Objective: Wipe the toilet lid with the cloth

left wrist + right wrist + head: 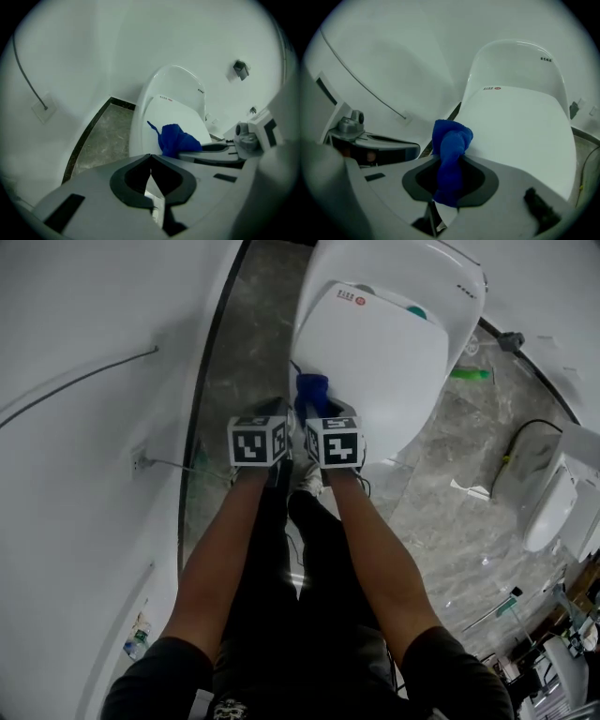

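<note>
Over the front left edge of the toilet lid [375,352], both grippers sit side by side, pointing steeply down.

- right gripper [449,164]: fingers [480,180] clenched on the blue cloth [451,140]. The cloth is bunched into a wad, runs down through the gap between the fingers and sticks out past the tips.
- cloth position: at the lid's near left rim in the head view. Can't tell whether it actually touches the lid surface.
- left gripper [151,159]: fingers [124,183] clenched tip to tip, not holding the cloth. It sits just beside the right gripper, on the wall side.
- toilet [464,282]: white, lid down and flat, so the bowl is covered and its contents are not visible. Small red mark near the lid's hinge end.
- small bottle [136,638]: stands low by the white wall [66,521]. Too small to read how full it is.
- floor [248,334]: grey marbled stone. A green object [469,374] lies on it, on the far side of the toilet from the wall.
- another white fixture [548,512] stands well apart on the right. Can't tell what it is.
- a thin cable [84,381] runs along the wall, with a socket [139,460] below it.
</note>
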Demonstrator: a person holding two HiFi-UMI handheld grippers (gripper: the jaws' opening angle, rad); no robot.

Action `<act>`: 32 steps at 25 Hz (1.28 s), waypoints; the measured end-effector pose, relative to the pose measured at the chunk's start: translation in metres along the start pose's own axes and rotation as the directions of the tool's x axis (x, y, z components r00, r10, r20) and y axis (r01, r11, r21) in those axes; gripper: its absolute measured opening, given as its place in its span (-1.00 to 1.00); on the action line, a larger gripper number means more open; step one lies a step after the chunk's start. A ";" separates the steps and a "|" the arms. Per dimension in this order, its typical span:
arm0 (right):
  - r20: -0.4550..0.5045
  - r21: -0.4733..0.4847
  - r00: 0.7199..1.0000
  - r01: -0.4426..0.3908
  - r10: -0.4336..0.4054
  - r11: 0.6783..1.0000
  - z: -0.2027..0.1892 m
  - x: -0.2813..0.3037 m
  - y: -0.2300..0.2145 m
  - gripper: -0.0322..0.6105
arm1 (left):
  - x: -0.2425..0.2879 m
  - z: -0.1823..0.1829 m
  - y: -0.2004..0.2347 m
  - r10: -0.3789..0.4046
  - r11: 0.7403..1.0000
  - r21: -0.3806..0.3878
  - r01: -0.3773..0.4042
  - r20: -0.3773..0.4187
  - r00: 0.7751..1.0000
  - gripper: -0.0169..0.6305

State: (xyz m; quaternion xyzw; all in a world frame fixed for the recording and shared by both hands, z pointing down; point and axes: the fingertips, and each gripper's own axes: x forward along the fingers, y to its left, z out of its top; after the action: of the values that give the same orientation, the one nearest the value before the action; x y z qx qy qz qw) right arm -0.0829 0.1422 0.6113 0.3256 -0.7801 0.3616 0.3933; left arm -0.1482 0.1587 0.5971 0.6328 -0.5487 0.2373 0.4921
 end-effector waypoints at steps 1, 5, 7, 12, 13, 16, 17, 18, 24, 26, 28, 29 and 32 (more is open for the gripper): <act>0.013 0.009 1.000 0.011 -0.011 1.000 0.000 -0.002 -0.003 -0.67 | 0.001 -0.001 -0.003 -0.005 1.000 0.008 0.005 -0.001 1.000 -0.91; 0.029 0.043 0.998 0.058 -0.059 0.997 -0.008 -0.015 -0.029 -0.67 | 0.010 -0.008 -0.026 -0.032 0.999 0.037 0.033 -0.027 0.999 -0.91; 0.028 0.075 0.995 0.089 -0.092 0.993 -0.017 -0.027 -0.048 -0.67 | 0.017 -0.010 -0.046 -0.057 0.995 0.078 0.061 -0.044 0.997 -0.91; 0.059 0.171 0.981 0.172 -0.184 0.970 -0.045 -0.058 -0.096 -0.67 | 0.031 -0.015 -0.100 -0.124 0.976 0.169 0.137 -0.084 0.989 -0.91; 0.065 0.192 0.976 0.191 -0.206 0.963 -0.053 -0.065 -0.108 -0.67 | 0.035 -0.019 -0.113 -0.140 0.973 0.172 0.155 -0.094 0.986 -0.91; 0.063 0.276 0.963 0.235 -0.262 0.932 -0.079 -0.084 -0.138 -0.67 | 0.043 -0.030 -0.149 -0.173 0.956 0.216 0.196 -0.122 0.977 -0.91; 0.057 0.308 0.959 0.246 -0.276 0.919 -0.089 -0.089 -0.146 -0.67 | 0.046 -0.035 -0.158 -0.176 0.949 0.242 0.204 -0.133 0.975 -0.91; 0.052 0.338 0.956 0.255 -0.288 0.906 -0.099 -0.093 -0.153 -0.67 | 0.048 -0.041 -0.165 -0.179 0.941 0.265 0.211 -0.143 0.973 -0.91; 0.015 0.407 0.944 0.295 -0.330 0.864 -0.140 -0.112 -0.181 -0.67 | 0.053 -0.063 -0.198 -0.197 0.913 0.324 0.247 -0.179 0.964 -0.91; 0.045 0.400 0.940 0.292 -0.337 0.869 -0.138 -0.123 -0.180 -0.67 | 0.049 -0.067 -0.203 -0.201 0.908 0.335 0.251 -0.177 0.963 -0.91; 0.082 0.381 0.939 0.280 -0.333 0.881 -0.133 -0.132 -0.173 -0.67 | 0.044 -0.071 -0.204 -0.205 0.911 0.327 0.250 -0.168 0.964 -0.91; 0.096 0.369 0.941 0.269 -0.324 0.890 -0.129 -0.134 -0.166 -0.67 | 0.042 -0.073 -0.201 -0.206 0.917 0.313 0.248 -0.161 0.965 -0.91; 0.124 0.324 0.955 0.216 -0.268 0.921 -0.117 -0.126 -0.131 -0.67 | 0.029 -0.074 -0.177 -0.189 0.940 0.264 0.216 -0.123 0.974 -0.91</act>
State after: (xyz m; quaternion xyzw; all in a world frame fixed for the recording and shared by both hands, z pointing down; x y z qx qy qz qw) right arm 0.1250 0.1972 0.5946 0.5058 -0.6980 0.3985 0.3133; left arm 0.0423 0.1948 0.5871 0.7362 -0.4179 0.2894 0.4468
